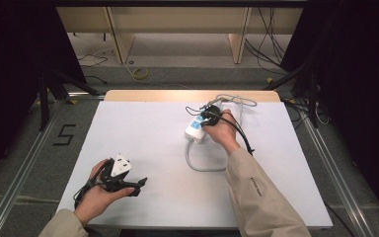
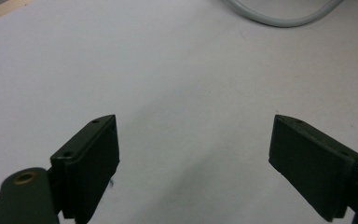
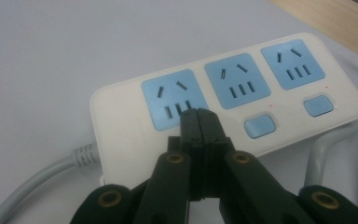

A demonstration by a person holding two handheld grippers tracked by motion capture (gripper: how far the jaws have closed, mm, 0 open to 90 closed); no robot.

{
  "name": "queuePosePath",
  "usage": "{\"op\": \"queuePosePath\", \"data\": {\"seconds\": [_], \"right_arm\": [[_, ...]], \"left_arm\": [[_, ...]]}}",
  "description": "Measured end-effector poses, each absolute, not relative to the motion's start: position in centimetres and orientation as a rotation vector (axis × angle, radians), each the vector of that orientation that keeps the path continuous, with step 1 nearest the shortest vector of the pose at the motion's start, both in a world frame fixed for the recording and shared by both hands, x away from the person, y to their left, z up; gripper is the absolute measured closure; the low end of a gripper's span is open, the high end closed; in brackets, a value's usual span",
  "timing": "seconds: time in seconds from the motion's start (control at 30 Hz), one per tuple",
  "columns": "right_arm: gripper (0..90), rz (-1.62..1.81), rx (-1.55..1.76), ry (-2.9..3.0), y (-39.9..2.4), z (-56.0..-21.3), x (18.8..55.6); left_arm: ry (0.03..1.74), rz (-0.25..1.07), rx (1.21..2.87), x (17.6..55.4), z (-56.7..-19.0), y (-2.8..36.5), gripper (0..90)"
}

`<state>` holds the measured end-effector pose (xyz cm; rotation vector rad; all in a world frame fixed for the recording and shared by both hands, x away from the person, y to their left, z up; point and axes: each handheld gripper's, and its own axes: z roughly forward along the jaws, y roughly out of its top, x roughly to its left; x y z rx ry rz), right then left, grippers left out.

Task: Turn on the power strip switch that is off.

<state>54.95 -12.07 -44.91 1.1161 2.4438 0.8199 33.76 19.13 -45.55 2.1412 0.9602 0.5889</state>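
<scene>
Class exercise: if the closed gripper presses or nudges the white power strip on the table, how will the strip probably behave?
The power strip looks like a flat, rigid plastic body, so it should slide rather than tip or roll. Its grey cable curves loosely and will probably drag and turn the strip. The shut right gripper sits over one end, so the strip may pivot.

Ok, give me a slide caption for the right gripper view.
Shut right hand-held gripper poised over the white power strip, tips at its nearest blue socket.
</scene>
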Motion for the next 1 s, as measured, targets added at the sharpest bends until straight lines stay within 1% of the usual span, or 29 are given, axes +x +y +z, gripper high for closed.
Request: {"op": "queuePosePath", "data": {"seconds": [1.0], "right_arm": [[90.0, 0.781, 1.141, 2.436, -11.64, -45.06, 54.89]], "left_arm": [[0.950, 0.587, 2.149, 33.70, -45.54, 18.76, 16.0]]}}
